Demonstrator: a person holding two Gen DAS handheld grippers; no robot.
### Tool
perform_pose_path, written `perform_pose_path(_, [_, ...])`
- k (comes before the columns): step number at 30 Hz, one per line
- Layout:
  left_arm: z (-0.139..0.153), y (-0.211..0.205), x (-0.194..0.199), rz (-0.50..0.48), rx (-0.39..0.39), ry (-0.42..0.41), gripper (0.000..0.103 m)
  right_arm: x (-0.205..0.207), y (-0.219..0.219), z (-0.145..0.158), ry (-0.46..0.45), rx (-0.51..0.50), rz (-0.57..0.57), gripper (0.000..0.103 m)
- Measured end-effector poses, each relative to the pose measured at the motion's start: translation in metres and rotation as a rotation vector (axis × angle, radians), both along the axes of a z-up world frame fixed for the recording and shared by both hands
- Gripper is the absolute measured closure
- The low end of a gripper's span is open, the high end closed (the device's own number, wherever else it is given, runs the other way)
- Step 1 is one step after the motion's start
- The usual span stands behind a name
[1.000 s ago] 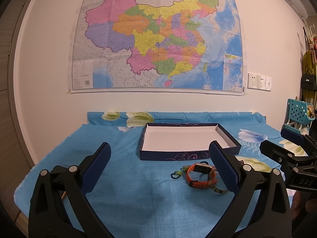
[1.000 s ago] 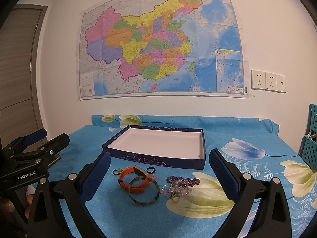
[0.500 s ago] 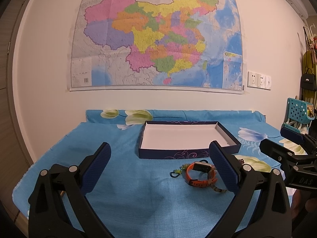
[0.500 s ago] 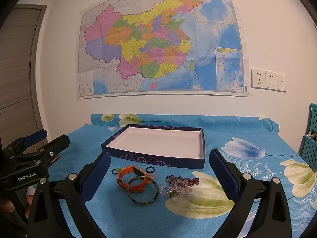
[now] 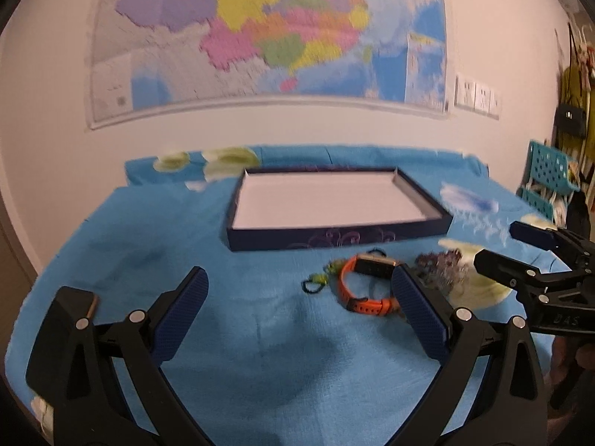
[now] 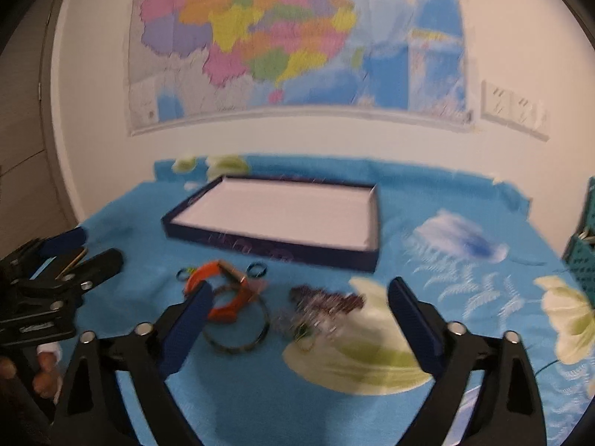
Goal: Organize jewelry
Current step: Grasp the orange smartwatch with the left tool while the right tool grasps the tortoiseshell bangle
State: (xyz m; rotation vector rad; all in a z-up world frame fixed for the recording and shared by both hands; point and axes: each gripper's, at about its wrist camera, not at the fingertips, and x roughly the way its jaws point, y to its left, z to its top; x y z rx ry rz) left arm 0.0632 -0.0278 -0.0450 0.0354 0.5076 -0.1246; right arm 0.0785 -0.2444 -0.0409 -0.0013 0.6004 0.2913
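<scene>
A shallow dark-blue box [image 5: 334, 239] [image 6: 267, 249] with a white floor lies on the blue cloth. In front of it sits a jewelry pile: an orange watch [image 5: 366, 303] [image 6: 227, 310], a dark bangle [image 6: 238, 347], small rings [image 6: 257, 269] and purple beads [image 6: 327, 303] [image 5: 438, 262]. My left gripper [image 5: 299, 317] is open above the cloth, left of the watch. My right gripper [image 6: 299, 319] hovers over the beads and bangle, its jaws closing with nothing pressed between them.
A flowered blue cloth [image 6: 465, 245] covers the table. A colourful map [image 5: 260, 37] hangs on the wall behind, with wall sockets [image 6: 515, 109] to its right. A teal basket [image 5: 546, 178] stands at the far right. A hand [image 6: 44, 371] holds the left tool.
Both grippers have tilted down and moved closer to the jewelry, so the table fills more of each view. The right gripper's jaws have narrowed.
</scene>
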Motion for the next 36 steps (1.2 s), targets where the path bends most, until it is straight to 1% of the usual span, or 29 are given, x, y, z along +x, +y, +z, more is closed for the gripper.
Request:
perform_pose_path(1, [-0.003, -0.001, 0.006, -0.018, 0.001, 0.020, 0.006, 0.002, 0.002, -0.006, 0.032, 0.011, 0.028, 0.030])
perform_pose_path(3, [-0.009, -0.004, 0.015, -0.040, 0.003, 0.050, 0.015, 0.005, 0.006, -0.011, 0.063, 0.017, 0.058, 0.045])
perform_pose_path(4, [-0.012, -0.005, 0.021, -0.057, 0.005, 0.068, 0.017, 0.008, 0.008, -0.015, 0.085, 0.024, 0.079, 0.047])
perform_pose_path(5, [-0.015, -0.007, 0.026, -0.065, 0.008, 0.083, 0.022, 0.009, 0.011, -0.018, 0.102, 0.027, 0.091, 0.050])
perform_pose_path(6, [-0.018, -0.008, 0.033, -0.076, 0.015, 0.103, 0.028, 0.013, 0.011, -0.023, 0.130, 0.032, 0.099, 0.055])
perform_pose_path(7, [-0.020, -0.010, 0.038, -0.091, 0.018, 0.115, 0.030, 0.016, 0.012, -0.025, 0.150, 0.034, 0.102, 0.059])
perform_pose_path(8, [-0.020, -0.012, 0.042, -0.101, 0.020, 0.123, 0.034, 0.019, 0.012, -0.029, 0.172, 0.041, 0.108, 0.066])
perform_pose_path(9, [-0.022, -0.013, 0.048, -0.112, 0.020, 0.136, 0.037, 0.022, 0.012, -0.032, 0.195, 0.048, 0.114, 0.070])
perform_pose_path(10, [-0.023, -0.015, 0.053, -0.130, 0.017, 0.149, 0.039, 0.027, 0.012, -0.037, 0.227, 0.058, 0.116, 0.070])
perform_pose_path(11, [-0.025, -0.016, 0.057, -0.149, 0.012, 0.164, 0.047, 0.029, 0.012, -0.039, 0.241, 0.067, 0.118, 0.073])
perform_pose_path(12, [-0.027, -0.018, 0.063, -0.163, 0.010, 0.182, 0.053, 0.032, 0.011, -0.042, 0.264, 0.086, 0.127, 0.079])
perform_pose_path(13, [-0.028, -0.019, 0.066, -0.183, 0.001, 0.202, 0.054, 0.034, 0.011, -0.044, 0.275, 0.093, 0.133, 0.082])
perform_pose_path(14, [-0.030, -0.020, 0.070, -0.209, -0.015, 0.223, 0.059, 0.035, 0.011, -0.045, 0.284, 0.097, 0.140, 0.086])
perform_pose_path(15, [-0.032, -0.021, 0.074, -0.230, -0.029, 0.246, 0.066, 0.036, 0.011, -0.046, 0.290, 0.097, 0.143, 0.088])
perform_pose_path(17, [-0.035, -0.023, 0.078, -0.262, -0.039, 0.273, 0.070, 0.038, 0.010, -0.048, 0.300, 0.106, 0.149, 0.089])
perform_pose_path(18, [-0.037, -0.024, 0.080, -0.270, -0.039, 0.285, 0.074, 0.039, 0.009, -0.048, 0.302, 0.109, 0.150, 0.092])
perform_pose_path(19, [-0.038, -0.026, 0.081, -0.275, -0.038, 0.295, 0.075, 0.040, 0.007, -0.048, 0.303, 0.116, 0.150, 0.093])
perform_pose_path(20, [-0.039, -0.027, 0.081, -0.281, -0.038, 0.303, 0.081, 0.040, 0.005, -0.048, 0.304, 0.119, 0.150, 0.095])
perform_pose_path(21, [-0.040, -0.029, 0.080, -0.284, -0.037, 0.311, 0.084, 0.039, 0.004, -0.047, 0.302, 0.116, 0.153, 0.096])
perform_pose_path(26, [-0.042, -0.031, 0.070, -0.306, -0.047, 0.341, 0.086, 0.037, 0.001, -0.045, 0.310, 0.098, 0.164, 0.098])
perform_pose_path(29, [-0.040, -0.027, 0.065, -0.319, -0.050, 0.354, 0.084, 0.037, 0.003, -0.047, 0.328, 0.081, 0.189, 0.094])
perform_pose_path(30, [-0.039, -0.026, 0.066, -0.317, -0.048, 0.354, 0.079, 0.037, 0.005, -0.047, 0.327, 0.069, 0.203, 0.091])
perform_pose_path(32, [-0.039, -0.025, 0.073, -0.317, -0.058, 0.363, 0.067, 0.038, 0.009, -0.047, 0.318, 0.043, 0.210, 0.091])
perform_pose_path(34, [-0.042, -0.028, 0.082, -0.322, -0.055, 0.376, 0.068, 0.039, 0.010, -0.047, 0.316, 0.038, 0.211, 0.091])
perform_pose_path(35, [-0.045, -0.031, 0.087, -0.325, -0.045, 0.388, 0.069, 0.040, 0.011, -0.047, 0.314, 0.032, 0.210, 0.094])
perform_pose_path(36, [-0.047, -0.032, 0.089, -0.331, -0.045, 0.402, 0.074, 0.040, 0.012, -0.047, 0.308, 0.016, 0.210, 0.095])
